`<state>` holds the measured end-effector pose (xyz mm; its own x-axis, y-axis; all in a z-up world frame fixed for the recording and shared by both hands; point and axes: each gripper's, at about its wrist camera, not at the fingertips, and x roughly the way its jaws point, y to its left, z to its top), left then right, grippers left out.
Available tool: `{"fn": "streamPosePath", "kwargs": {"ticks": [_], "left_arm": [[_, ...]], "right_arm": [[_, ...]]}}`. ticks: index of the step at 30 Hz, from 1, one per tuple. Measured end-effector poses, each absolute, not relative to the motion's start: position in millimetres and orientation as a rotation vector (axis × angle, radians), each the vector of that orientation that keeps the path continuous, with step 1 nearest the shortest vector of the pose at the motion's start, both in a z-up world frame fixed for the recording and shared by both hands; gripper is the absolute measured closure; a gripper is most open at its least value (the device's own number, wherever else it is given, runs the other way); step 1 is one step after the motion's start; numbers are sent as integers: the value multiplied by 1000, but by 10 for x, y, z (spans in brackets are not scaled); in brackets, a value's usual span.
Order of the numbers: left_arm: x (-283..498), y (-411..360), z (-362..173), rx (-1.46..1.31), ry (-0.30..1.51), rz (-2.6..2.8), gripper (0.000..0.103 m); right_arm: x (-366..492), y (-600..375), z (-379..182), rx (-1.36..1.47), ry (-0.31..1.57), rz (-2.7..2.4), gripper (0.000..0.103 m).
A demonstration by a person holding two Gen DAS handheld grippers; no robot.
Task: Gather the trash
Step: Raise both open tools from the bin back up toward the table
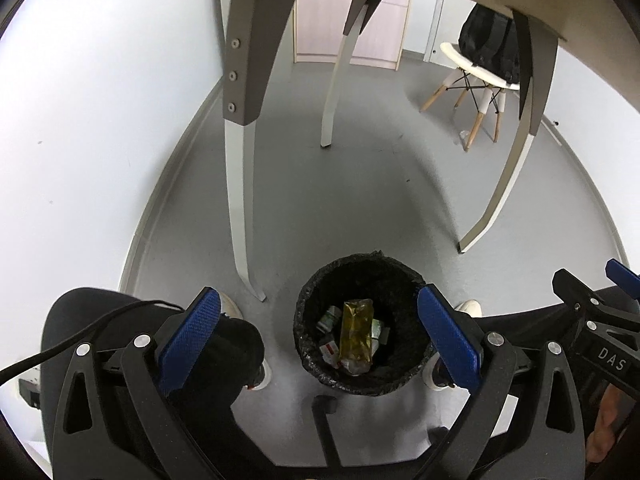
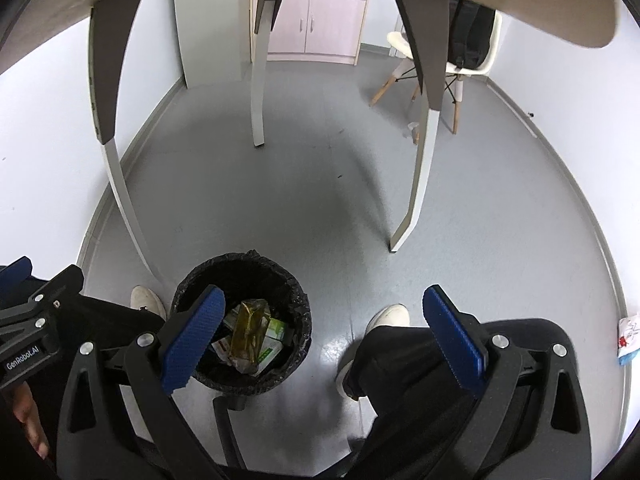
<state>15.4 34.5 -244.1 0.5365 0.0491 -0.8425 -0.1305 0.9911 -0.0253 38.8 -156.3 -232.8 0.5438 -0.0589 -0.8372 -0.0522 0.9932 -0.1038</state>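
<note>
Trash bin [image 1: 362, 322] on floor [image 1: 340, 200] between shoes, wrappers [image 1: 356, 334] inside.

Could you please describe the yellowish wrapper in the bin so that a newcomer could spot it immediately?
Look under the table to the round black-lined trash bin on the grey floor between the person's white shoes. On top of the litter lies the translucent yellowish plastic wrapper. It is long and amber, unlike the green-and-white cartons beside it.

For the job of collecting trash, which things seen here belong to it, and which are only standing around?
Belong to the job:
- trash bin with black liner
- yellow-brown wrapper and small cartons inside it
- left tool and right tool, both open and empty

Only standing around:
- table legs
- chair with black backpack
- pink cabinet
</note>
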Motion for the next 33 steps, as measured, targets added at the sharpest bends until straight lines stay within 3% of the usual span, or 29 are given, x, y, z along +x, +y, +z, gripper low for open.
{"fn": "streamPosePath", "kwargs": {"ticks": [33], "left_arm": [[-518,205,-991,-66,826,70,6]], "right_arm": [[-452,-1617,-679,-122,756,-2,8]]}}
